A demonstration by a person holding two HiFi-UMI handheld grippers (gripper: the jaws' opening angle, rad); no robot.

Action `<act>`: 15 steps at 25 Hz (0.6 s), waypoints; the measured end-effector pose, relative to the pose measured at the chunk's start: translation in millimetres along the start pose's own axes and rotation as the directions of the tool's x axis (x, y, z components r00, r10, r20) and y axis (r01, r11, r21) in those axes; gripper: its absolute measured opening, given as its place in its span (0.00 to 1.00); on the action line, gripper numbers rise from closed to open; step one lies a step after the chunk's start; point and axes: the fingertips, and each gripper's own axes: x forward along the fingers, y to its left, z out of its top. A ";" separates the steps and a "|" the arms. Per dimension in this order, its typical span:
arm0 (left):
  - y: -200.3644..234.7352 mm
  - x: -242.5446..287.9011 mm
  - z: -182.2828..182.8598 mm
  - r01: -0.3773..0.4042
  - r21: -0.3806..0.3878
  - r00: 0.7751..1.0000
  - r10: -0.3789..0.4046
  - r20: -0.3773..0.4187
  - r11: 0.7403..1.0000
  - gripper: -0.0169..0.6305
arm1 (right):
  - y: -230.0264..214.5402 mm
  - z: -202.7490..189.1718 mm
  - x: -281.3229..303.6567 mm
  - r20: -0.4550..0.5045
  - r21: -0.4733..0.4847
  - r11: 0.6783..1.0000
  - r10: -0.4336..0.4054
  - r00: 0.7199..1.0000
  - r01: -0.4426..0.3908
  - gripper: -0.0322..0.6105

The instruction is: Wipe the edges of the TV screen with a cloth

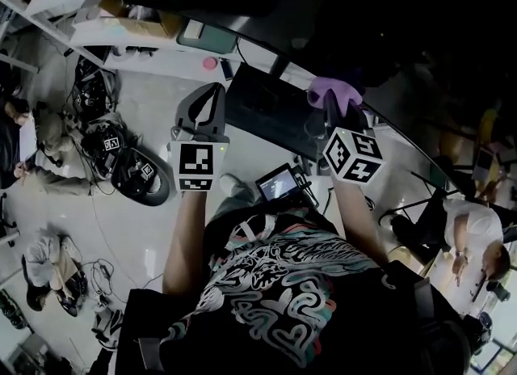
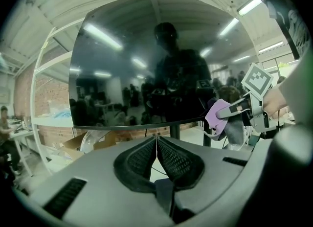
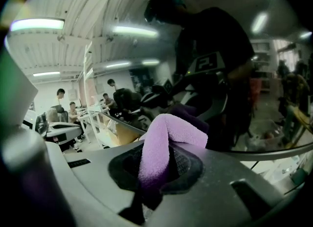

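Observation:
The TV screen point(image 2: 161, 59) is large, dark and glossy, and stands on a thin post; it mirrors the room and the person. In the head view it fills the dark top point(image 1: 363, 18). My right gripper point(image 1: 332, 100) is shut on a purple cloth point(image 1: 333, 89) at the screen's lower edge. In the right gripper view the cloth point(image 3: 164, 140) bulges out of the jaws close against the screen point(image 3: 230, 74). The left gripper view shows the cloth point(image 2: 217, 115) at the screen's lower right corner. My left gripper point(image 2: 156, 139) is shut on nothing, short of the bottom edge point(image 1: 212, 90).
White shelving with boxes point(image 1: 121, 26) stands left of the TV. Gear and cables point(image 1: 121, 159) lie on the floor at left, near seated people point(image 1: 44, 135). Another person point(image 1: 477, 236) sits at the right. A small monitor point(image 1: 279, 183) hangs below my grippers.

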 end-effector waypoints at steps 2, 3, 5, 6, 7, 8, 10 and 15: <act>2.1 -1.6 -2.7 -0.007 -0.009 1.000 0.007 -0.001 1.000 0.06 | 2.5 -1.5 0.4 -0.008 0.010 1.000 0.005 1.000 -0.005 0.16; 2.6 -1.3 -3.2 -0.009 -0.011 1.000 0.009 -0.002 1.000 0.06 | 3.6 -1.8 0.5 -0.014 0.020 1.000 0.008 1.000 -0.008 0.16; 3.8 2.2 -3.1 -0.013 -0.015 1.000 0.013 -0.004 1.000 0.06 | 5.6 -0.9 2.3 -0.023 0.038 0.999 0.017 1.000 -0.016 0.16; 4.6 4.5 -2.7 -0.016 -0.016 1.000 0.016 -0.006 1.000 0.06 | 6.7 -0.1 3.9 -0.025 0.042 0.999 0.024 0.999 -0.023 0.16; 5.5 7.2 -2.3 -0.020 -0.015 1.000 0.020 -0.008 1.000 0.06 | 7.8 0.5 5.4 -0.025 0.043 0.999 0.032 0.999 -0.031 0.16; 6.8 10.1 -2.2 -0.026 -0.014 1.000 0.026 -0.011 1.000 0.06 | 8.7 0.9 6.9 -0.024 0.042 0.998 0.039 0.999 -0.038 0.16; 10.2 15.7 -2.0 -0.042 -0.017 0.999 0.041 -0.018 0.999 0.06 | 10.0 1.0 9.1 -0.021 0.045 0.998 0.046 0.999 -0.045 0.16; 15.5 26.7 9.4 -0.064 -0.018 0.998 0.064 -0.017 0.998 0.06 | 15.6 4.4 10.5 -0.017 0.095 0.994 0.061 0.998 -0.059 0.16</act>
